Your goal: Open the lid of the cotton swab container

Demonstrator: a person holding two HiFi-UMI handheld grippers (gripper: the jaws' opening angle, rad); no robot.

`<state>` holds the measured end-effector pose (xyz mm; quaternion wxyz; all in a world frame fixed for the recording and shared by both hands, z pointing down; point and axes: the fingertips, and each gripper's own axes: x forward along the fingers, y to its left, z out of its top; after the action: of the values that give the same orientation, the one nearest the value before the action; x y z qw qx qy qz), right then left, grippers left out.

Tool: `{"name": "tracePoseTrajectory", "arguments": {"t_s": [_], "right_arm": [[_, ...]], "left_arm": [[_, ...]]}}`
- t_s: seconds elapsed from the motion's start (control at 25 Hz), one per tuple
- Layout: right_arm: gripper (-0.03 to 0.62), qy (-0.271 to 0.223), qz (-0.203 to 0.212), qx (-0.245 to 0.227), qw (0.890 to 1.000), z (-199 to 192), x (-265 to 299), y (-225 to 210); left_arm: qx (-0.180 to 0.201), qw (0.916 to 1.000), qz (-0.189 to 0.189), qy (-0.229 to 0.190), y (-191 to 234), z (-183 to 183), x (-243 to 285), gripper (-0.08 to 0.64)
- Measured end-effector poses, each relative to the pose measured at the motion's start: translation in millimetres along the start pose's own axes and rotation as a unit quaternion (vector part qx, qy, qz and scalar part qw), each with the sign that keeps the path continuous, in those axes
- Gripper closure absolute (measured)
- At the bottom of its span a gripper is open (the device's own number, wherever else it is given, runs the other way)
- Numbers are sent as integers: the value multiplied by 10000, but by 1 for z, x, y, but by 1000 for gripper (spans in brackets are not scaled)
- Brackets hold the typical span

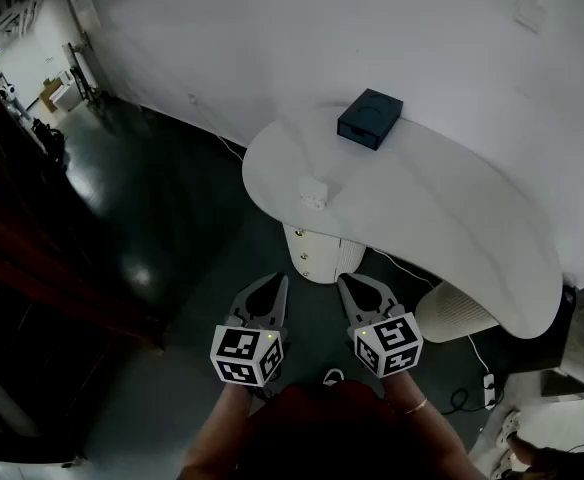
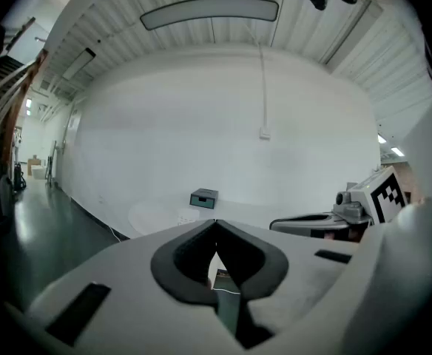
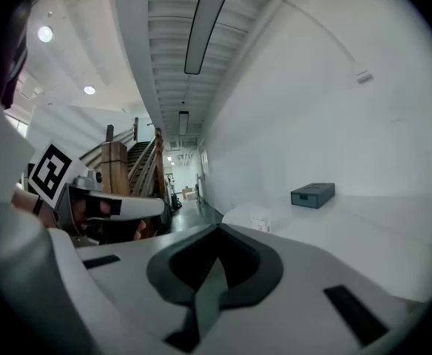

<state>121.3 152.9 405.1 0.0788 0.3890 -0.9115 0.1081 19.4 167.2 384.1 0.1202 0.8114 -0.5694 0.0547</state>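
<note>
The bench (image 1: 442, 218) is white, with a long curved top, and it stands against a white wall (image 1: 272, 38). The cotton swab container (image 1: 313, 191) is a small white box. It stands alone near the front edge of the bench, toward its rounded left end. It is too small in all three views to tell how its lid sits. A dark box (image 1: 370, 118) lies at the far edge of the bench, close to the wall and well apart from the container.

Both tools are held low over the dark floor (image 1: 172, 218), in front of the bench and not above it. The left hand-held gripper (image 1: 275, 283) is clenched: in the left gripper view its jaws meet at the tips, with nothing between them. The right hand-held gripper (image 1: 347, 281) is clenched in the same way and is also empty, as the right gripper view shows. The two are side by side, near each other but not touching, and both point toward the front edge of the bench. Each one carries its marker cube (image 1: 247, 354) at the back, near the person's hand.

In the left gripper view the container (image 2: 187, 216) and the dark box (image 2: 203, 197) show just above the closed tips. In the right gripper view the container (image 3: 260, 221) shows at the bench's near edge, with the dark box (image 3: 312, 194) further to the right.
</note>
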Motion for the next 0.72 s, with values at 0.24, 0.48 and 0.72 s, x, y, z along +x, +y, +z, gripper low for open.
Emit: {"name": "tracePoseTrajectory", "arguments": {"t_s": [0.24, 0.48, 0.72], "right_arm": [[577, -4, 158, -7, 9999, -2, 9, -13], [577, -64, 349, 15, 9994, 5, 14, -24], [575, 48, 271, -51, 9996, 6, 20, -41]], "left_arm": [[115, 9999, 81, 100, 2, -9, 20, 535], [-80, 9999, 132, 71, 1, -7, 24, 535], [49, 9989, 471, 49, 12, -1, 27, 535]]}}
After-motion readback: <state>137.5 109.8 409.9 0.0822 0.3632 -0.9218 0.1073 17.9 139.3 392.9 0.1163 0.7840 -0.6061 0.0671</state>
